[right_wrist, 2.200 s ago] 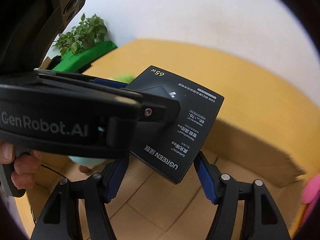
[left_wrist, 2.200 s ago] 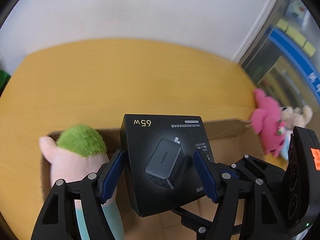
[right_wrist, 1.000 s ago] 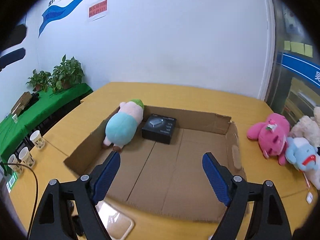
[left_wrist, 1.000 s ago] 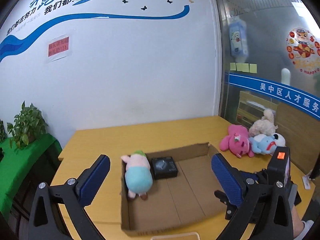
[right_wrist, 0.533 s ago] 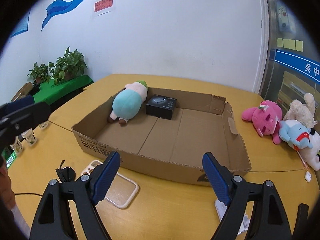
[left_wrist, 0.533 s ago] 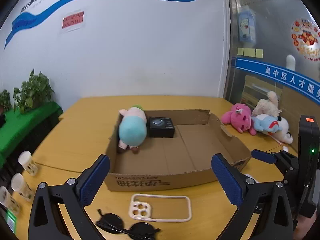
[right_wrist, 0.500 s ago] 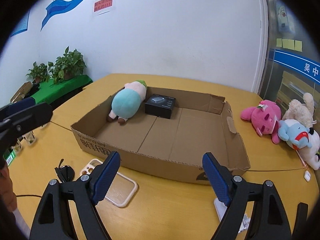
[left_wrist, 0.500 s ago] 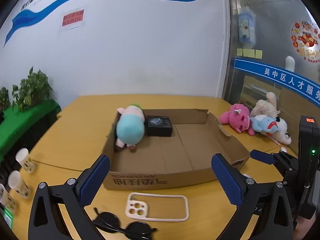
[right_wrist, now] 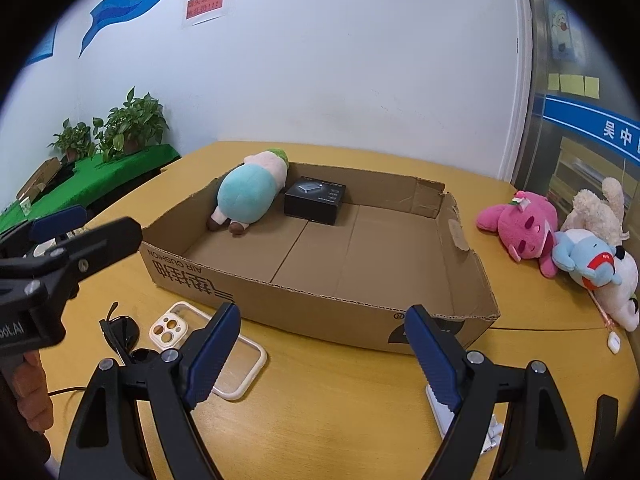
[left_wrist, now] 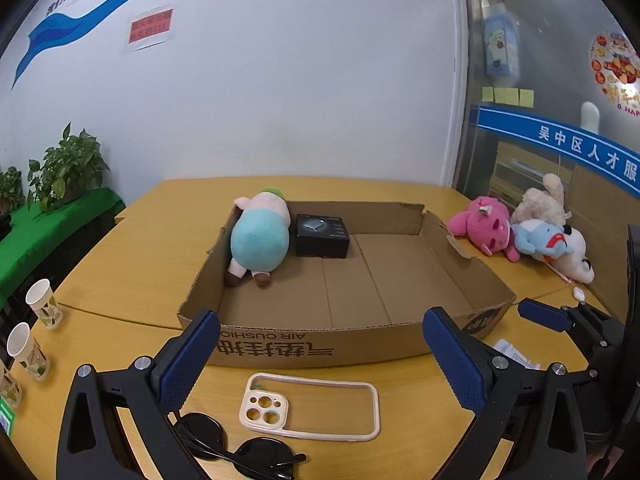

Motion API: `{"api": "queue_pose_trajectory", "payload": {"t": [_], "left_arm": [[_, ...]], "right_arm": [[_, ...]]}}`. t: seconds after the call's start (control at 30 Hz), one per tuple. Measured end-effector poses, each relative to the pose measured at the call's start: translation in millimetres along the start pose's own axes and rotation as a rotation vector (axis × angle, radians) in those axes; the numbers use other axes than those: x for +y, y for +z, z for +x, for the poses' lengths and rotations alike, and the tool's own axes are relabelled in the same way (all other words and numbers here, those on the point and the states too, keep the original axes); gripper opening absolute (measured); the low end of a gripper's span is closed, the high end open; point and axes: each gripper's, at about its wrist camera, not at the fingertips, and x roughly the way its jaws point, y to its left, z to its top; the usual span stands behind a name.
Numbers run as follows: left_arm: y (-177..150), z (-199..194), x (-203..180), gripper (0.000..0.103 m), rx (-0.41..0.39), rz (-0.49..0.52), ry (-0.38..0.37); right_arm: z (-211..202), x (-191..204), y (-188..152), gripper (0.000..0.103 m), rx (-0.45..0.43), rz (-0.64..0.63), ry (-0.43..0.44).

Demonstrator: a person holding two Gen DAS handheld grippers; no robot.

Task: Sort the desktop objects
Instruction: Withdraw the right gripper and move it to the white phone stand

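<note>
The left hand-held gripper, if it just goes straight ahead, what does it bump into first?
Probably the near wall of the cardboard box. The left hand-held gripper is open and points at it, above the phone case on the table. Depth is hard to judge; it might pass over the wall.

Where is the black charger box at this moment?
In both views the black charger box lies in the cardboard tray's far left corner, right beside the teal plush.

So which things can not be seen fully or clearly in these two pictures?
- Sunglasses: left wrist view, partly behind the left gripper fingers.
- White item near the right gripper: right wrist view, hidden by a finger; kind unclear.
- Black box print: too small.
- Small white thing beside the plush toys: too small.
</note>
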Motion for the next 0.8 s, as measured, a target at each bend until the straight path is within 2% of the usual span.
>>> {"api": "queue_pose_trajectory", "payload": {"t": [0.33,0.4,0.47,0.5,0.63,0.77,0.8], "left_arm": [[-2,13,-6,0.099,0.025,0.018,-0.025],[-6,21,-9,0.093,0.054,0.011,-0.041],[-11,31,-12,0.076,0.097,0.003,-0.059],[-15,37,-14,0.074,0.124,-0.005,-0.077],[-25,49,-19,0.077,0.162,-0.041,-0.106],[-33,59,-29,0.091,0.208,-0.049,-0.139],[-36,62,-32,0.092,0.221,-0.047,-0.146]], "right_arm": [[6,-8,-8,0.084,-0.003,0.011,0.008],[10,-11,-12,0.084,0.012,0.004,0.023],[13,-17,-17,0.085,0.027,-0.009,0.027],[16,-21,-21,0.085,0.038,-0.016,0.014],[26,-44,-34,0.085,0.096,-0.014,-0.006],[33,-72,-50,0.085,0.141,-0.010,0.004],[34,-81,-56,0.085,0.160,-0.013,0.009]]}}
